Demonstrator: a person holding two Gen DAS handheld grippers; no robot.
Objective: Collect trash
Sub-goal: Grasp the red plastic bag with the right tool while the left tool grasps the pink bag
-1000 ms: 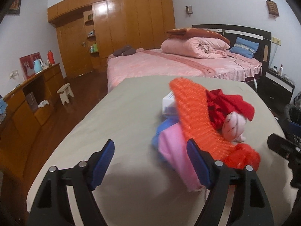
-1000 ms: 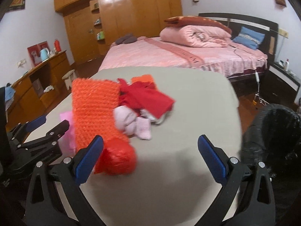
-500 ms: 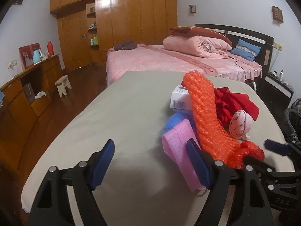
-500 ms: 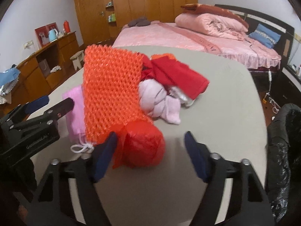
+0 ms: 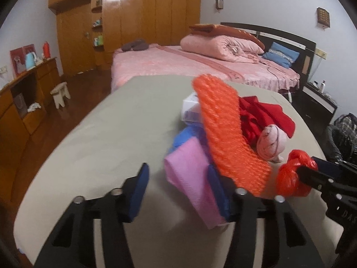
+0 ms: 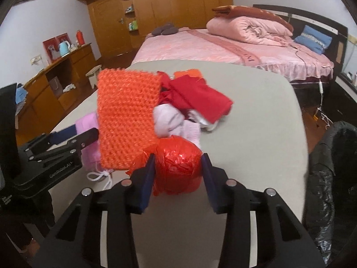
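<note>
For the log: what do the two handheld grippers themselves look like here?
Both are matte black angular frames with cut-out slots and silver round bolt heads. The left gripper and right gripper each carry two flat dark-blue finger pads. White lettering reading "GenRobot.AI" marks the left one's side in the right wrist view. No cables or sleeves show.

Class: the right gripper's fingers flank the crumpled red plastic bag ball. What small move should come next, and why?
Probably lift the right gripper straight up. Its blue pads press both sides of the crumpled red plastic bag ball, which rests on the grey table against the orange bubble-wrap sheet; the black-lined bin waits to the right.
</note>
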